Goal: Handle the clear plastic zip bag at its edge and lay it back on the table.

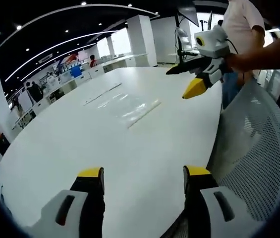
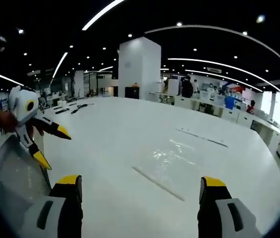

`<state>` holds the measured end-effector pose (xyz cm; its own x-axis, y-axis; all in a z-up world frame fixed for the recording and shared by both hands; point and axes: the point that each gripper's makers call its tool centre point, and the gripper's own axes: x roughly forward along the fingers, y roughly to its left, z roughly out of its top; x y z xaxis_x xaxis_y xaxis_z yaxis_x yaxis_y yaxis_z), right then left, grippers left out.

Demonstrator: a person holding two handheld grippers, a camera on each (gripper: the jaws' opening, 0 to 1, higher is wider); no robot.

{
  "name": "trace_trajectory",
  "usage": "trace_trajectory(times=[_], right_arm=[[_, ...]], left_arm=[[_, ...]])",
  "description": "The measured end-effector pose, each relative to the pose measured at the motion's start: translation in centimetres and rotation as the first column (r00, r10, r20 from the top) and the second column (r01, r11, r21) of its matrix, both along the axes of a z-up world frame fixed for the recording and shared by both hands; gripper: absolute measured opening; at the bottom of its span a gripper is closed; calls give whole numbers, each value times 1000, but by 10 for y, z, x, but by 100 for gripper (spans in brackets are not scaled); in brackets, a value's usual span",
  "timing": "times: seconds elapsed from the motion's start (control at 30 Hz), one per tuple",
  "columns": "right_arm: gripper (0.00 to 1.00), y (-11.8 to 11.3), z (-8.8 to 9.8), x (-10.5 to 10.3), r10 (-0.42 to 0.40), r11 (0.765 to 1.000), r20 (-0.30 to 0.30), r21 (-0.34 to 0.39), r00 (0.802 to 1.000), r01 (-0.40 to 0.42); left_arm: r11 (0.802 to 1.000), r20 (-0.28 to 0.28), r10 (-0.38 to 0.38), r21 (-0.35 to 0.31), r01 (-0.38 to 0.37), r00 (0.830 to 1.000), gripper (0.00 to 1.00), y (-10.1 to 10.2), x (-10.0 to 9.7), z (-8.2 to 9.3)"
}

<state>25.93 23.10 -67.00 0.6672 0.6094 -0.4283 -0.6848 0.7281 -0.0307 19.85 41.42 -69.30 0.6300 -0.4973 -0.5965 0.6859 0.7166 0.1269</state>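
The clear plastic zip bag (image 1: 130, 105) lies flat on the white table (image 1: 80, 144), with its zip edge nearest my left gripper (image 1: 143, 173). That gripper is open and empty, well short of the bag. My right gripper (image 1: 177, 84) comes in from the right, held by a hand, with its jaws apart above the table beyond the bag. In the right gripper view the bag (image 2: 179, 163) lies just ahead of my open right gripper (image 2: 141, 181). The left gripper (image 2: 59, 151) hangs open at the left edge of the table (image 2: 120, 124).
A white mesh chair back (image 1: 258, 148) stands against the table's edge, also seen as the mesh chair (image 2: 16, 173) under the left gripper. A thin clear strip (image 1: 102, 93) lies beyond the bag. A person (image 1: 244, 29) stands by the table. Desks and a pillar (image 2: 139, 69) lie far behind.
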Motion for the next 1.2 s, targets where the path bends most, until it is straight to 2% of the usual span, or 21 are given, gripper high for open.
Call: trace_trajectory(times=[0.23,0.33,0.4,0.67,0.77,0.93,1.03,1.13,1.2], right_arm=[[99,-5,2,-7,-15,1000,5,11,1000,15],[100,-7,5,-13,-25,999,11,22,1000,25],[100,-8,6,-17,-32,999,11,22,999,32],[100,-12,8,-33,-49,998,1,32,999,49],[100,-12,7,-41,-48,999,10,13,999,48],[100,-19,1,-45,-106,993,-18,47,994,107],[100,-19,-4,-49,-115,993,-10,33,993,115],[100,-17,-10,-51,-76,997,0,-19,997,76],[100,-17,-9,-52,-68,997,6,-26,998,68]], left_arm=[[1000,10,15,-6,-15,1000,74,5,-2,4],[997,12,45,-60,-45,999,83,5,-2,10],[996,15,58,-69,-57,998,87,7,-2,11],[991,0,92,-94,-91,996,93,11,-4,8],[986,-15,116,-116,-117,993,96,13,-7,6],[981,-18,136,-134,-137,991,97,16,-10,1],[977,0,151,-150,-149,989,95,18,-11,1],[978,2,156,-141,-154,988,96,20,-10,-2],[979,11,152,-138,-149,988,97,19,-9,-2]])
